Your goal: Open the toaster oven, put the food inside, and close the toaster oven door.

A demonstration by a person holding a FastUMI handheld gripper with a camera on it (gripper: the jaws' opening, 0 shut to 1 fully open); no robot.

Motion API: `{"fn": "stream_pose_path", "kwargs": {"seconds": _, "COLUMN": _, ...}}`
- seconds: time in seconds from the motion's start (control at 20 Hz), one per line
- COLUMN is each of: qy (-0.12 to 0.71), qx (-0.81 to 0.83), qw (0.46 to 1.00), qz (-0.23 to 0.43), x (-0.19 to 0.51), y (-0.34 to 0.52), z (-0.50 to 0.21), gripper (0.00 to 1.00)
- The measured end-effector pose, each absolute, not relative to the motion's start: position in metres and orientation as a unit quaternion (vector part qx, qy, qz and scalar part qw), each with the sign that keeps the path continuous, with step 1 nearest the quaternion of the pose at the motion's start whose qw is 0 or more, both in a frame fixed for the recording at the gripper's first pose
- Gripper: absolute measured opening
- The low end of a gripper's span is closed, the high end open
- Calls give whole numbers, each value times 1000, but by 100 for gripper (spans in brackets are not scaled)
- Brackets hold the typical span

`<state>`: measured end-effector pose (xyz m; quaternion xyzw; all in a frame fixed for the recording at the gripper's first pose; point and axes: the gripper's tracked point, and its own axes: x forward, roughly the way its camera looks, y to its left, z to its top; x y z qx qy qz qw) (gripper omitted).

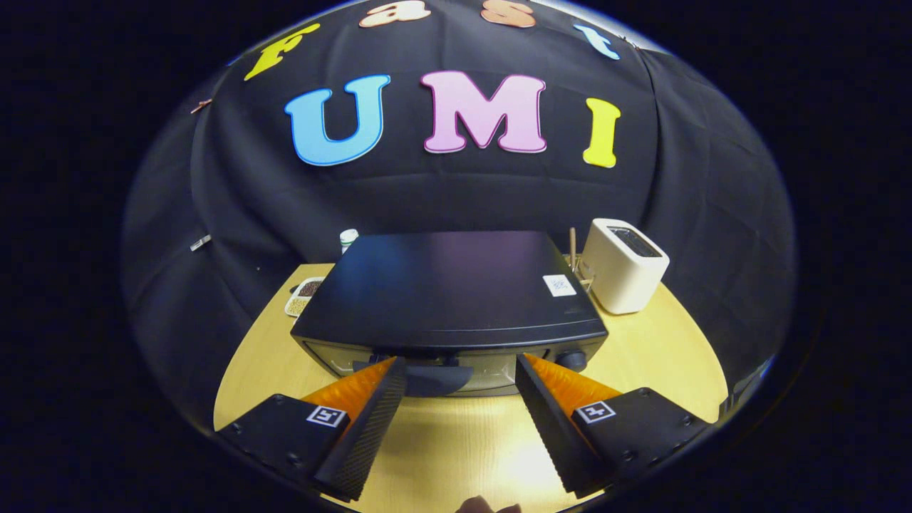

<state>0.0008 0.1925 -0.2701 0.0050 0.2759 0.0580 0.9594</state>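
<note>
A black toaster oven (449, 288) stands on the wooden table (456, 442), seen from above and in front. Its door is shut, and the dark door handle (436, 377) juts forward just ahead of my fingertips. My gripper (460, 362) is open, its two fingers spread wide to either side of the handle and touching nothing. A knob (570, 358) shows at the oven's front right, close to the right finger (563, 420). No food is held between the fingers.
A white pop-up toaster (623, 265) stands to the oven's right, with a wooden stick (572, 247) beside it. Behind the oven on the left are a small dish of grains (303, 296) and a white bottle (348, 239). Fingertips of a hand (488, 506) show below.
</note>
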Motion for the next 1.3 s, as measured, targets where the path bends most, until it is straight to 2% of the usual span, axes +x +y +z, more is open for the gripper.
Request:
{"fn": "stream_pose_path", "kwargs": {"seconds": 0.85, "qy": 121, "qx": 71, "qw": 990, "qz": 30, "x": 14, "y": 25, "z": -101, "gripper": 99}}
{"fn": "stream_pose_path", "kwargs": {"seconds": 1.3, "qy": 52, "qx": 53, "qw": 997, "qz": 16, "x": 20, "y": -70, "z": -39, "gripper": 99}}
